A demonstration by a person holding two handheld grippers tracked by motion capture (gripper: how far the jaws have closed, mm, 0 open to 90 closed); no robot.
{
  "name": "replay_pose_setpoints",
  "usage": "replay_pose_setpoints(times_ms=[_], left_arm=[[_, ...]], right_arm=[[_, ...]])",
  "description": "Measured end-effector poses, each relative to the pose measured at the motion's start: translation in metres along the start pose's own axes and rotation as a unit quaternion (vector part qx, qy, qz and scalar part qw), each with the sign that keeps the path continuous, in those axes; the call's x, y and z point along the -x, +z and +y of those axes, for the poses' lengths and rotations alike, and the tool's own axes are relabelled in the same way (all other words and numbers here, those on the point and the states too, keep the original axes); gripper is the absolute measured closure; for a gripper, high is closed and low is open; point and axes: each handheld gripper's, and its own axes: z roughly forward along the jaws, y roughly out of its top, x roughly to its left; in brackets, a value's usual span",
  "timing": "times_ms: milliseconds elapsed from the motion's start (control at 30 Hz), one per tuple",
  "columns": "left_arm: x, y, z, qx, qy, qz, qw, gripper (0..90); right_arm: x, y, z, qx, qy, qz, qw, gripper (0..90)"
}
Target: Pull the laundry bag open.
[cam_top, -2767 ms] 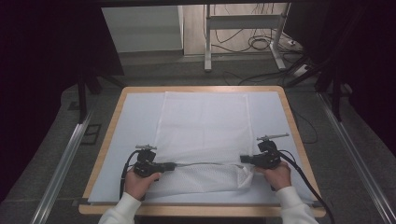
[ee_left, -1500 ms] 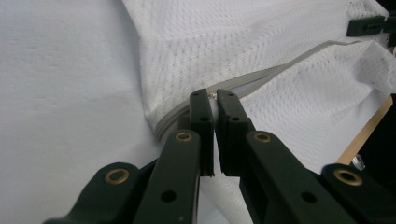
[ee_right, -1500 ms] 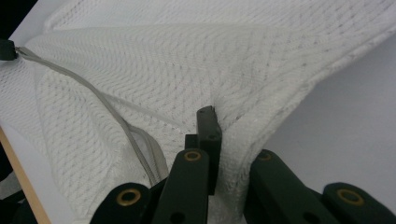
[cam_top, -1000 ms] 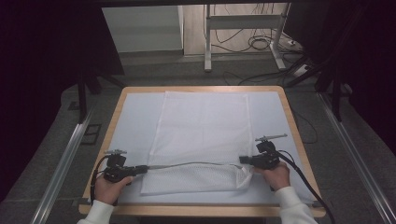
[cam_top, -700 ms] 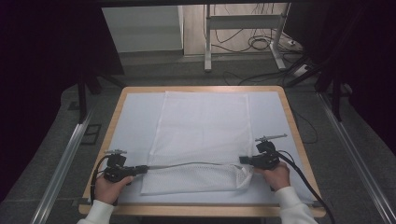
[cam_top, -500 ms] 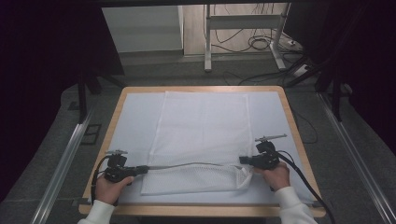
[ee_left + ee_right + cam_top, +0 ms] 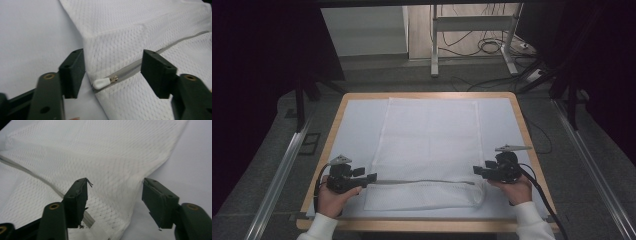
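Light: table (image 7: 522,120) was evenly lit, surroundings dark | Shadows: soft, faint | Glare: none | Blur: both gripper views soft, jaws out of focus, mesh (image 7: 130,22) fairly sharp

In the right gripper view, the near end of the grey zipper (image 7: 88,219) passes behind the left jaw of the right hand-held gripper (image 7: 115,202) and runs off the bottom edge. The mesh laundry bag (image 7: 100,157) is cut off at the top and left edges. In the high view, both sleeves leave the bottom edge.
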Motion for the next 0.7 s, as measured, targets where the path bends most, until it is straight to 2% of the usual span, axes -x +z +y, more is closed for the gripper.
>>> replay_pose_setpoints(times_ms=[100,267,400,500,700], left_arm=[[-0.002,-0.002,0.001,0.002,0.01,0.005,0.9999,31.4],[-0.012,-0.006,0.002,0.01,-0.001,0.015,0.9998,30.6],[-0.016,-0.007,0.002,0.011,-0.005,0.019,0.9997,30.6],[-0.016,-0.006,0.002,0.006,-0.005,0.02,0.9998,30.5],[-0.018,-0.008,0.004,0.011,-0.009,0.017,0.9998,29.4]], right_arm=[[0.004,-0.013,-0.009,0.023,-0.001,0.003,0.9997,33.5],[0.017,-0.029,-0.023,0.044,0.003,0.004,0.999,30.5],[0.024,-0.031,-0.026,0.05,0.009,-0.004,0.9987,30.2],[0.024,-0.03,-0.026,0.053,0.008,-0.005,0.9986,29.8],[0.022,-0.031,-0.025,0.055,-0.003,0.009,0.9985,28.2]])
